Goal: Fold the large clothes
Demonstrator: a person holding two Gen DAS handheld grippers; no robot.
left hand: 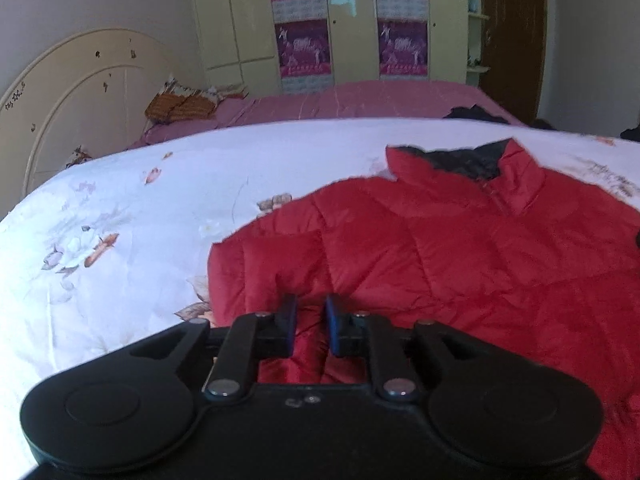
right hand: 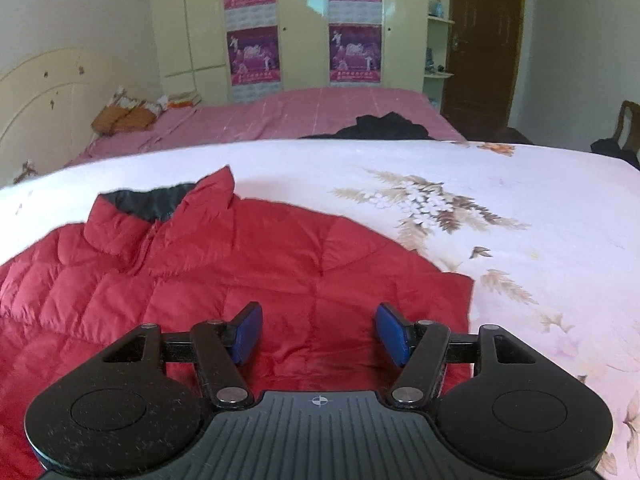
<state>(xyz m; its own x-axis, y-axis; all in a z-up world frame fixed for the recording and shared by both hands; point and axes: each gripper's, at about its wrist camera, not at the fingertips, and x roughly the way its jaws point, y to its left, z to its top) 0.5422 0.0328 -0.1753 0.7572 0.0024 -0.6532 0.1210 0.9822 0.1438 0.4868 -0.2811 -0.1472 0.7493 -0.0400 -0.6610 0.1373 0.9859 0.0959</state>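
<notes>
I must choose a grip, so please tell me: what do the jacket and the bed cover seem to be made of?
Jacket: likely slick nylon or polyester shell, padded; slight sheen, puffy stitched quilting. Cover: probably matte printed cotton or a blend; flat, floral print, no shine.
</notes>
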